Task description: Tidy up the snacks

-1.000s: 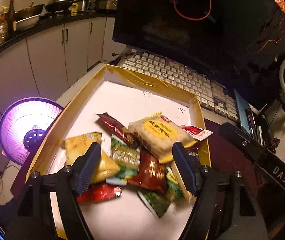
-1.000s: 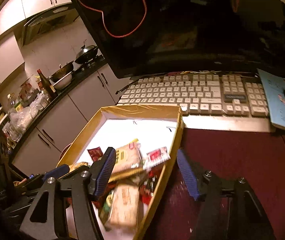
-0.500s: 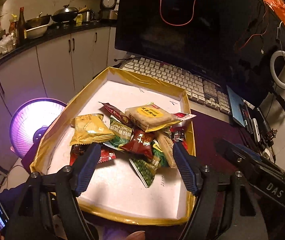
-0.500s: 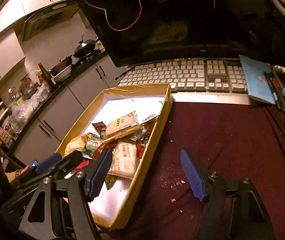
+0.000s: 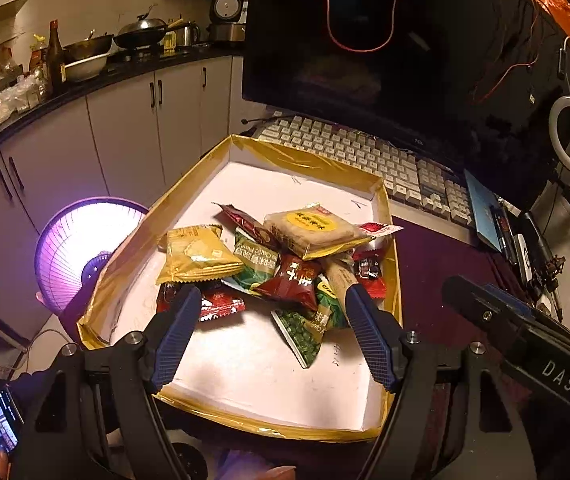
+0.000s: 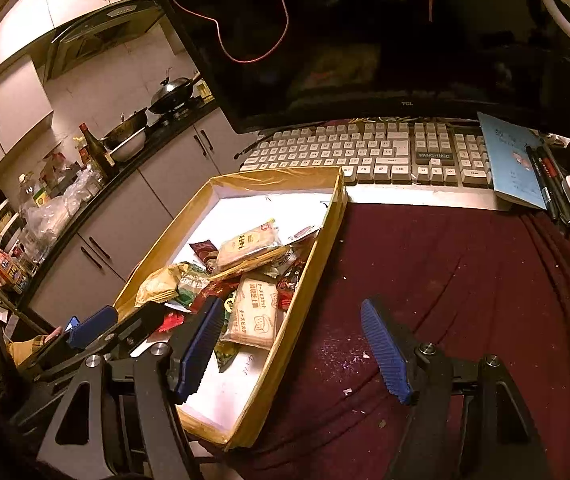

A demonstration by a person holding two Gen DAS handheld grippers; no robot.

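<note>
A shallow box with gold-taped walls (image 5: 309, 158) holds a heap of snack packets on its white floor. A yellow packet (image 5: 195, 254) lies at the left of the heap, a beige biscuit packet (image 5: 313, 226) on top, a dark red packet (image 5: 293, 282) and a green one (image 5: 301, 328) in front. My left gripper (image 5: 271, 306) is open and empty, raised over the near half of the box. My right gripper (image 6: 289, 320) is open and empty, straddling the box's right wall (image 6: 305, 276), above a pale biscuit packet (image 6: 255, 312).
A keyboard (image 6: 365, 154) and a dark monitor (image 6: 365, 40) stand behind the box. A blue booklet (image 6: 513, 160) and pens lie at the right. A dark red cloth (image 6: 465, 280) covers the table right of the box. A lit purple fan (image 5: 85, 240) stands left.
Both grippers have pulled back and up from the box, so the whole box and more of the red cloth show. Both stay open. The snack heap has not moved.
</note>
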